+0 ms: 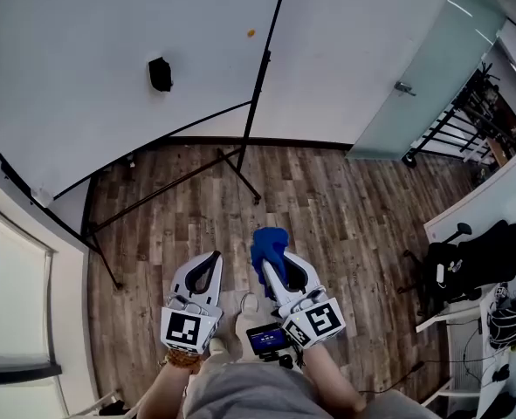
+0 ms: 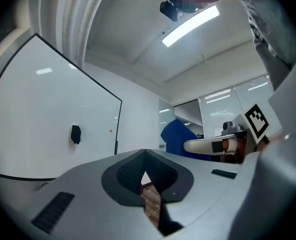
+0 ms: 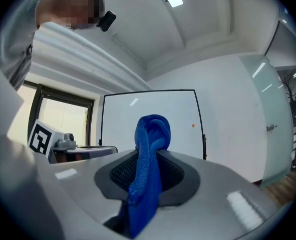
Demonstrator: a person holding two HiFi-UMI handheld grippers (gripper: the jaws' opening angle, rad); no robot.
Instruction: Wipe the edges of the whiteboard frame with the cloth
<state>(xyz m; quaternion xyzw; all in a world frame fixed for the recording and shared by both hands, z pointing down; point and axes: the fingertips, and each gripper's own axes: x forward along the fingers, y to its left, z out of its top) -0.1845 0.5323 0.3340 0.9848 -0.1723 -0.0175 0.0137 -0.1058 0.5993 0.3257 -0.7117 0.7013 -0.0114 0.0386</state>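
A large whiteboard [image 1: 109,51] on a black stand fills the upper left of the head view, with its black frame [image 1: 273,33] down the right side and a black eraser [image 1: 160,74] stuck on it. My right gripper [image 1: 275,264] is shut on a blue cloth [image 1: 267,244], which bunches out past the fingertips; the cloth [image 3: 149,159] hangs between the jaws in the right gripper view, with the whiteboard [image 3: 148,121] ahead. My left gripper [image 1: 203,269] is shut with nothing in it, held low beside the right one, well short of the board.
The whiteboard's black stand legs [image 1: 175,182] spread over the wooden floor [image 1: 327,208] ahead. A frosted glass door [image 1: 423,68] is at the right. A desk with dark bags [image 1: 480,256] stands at the far right. A window [image 1: 13,295] runs along the left.
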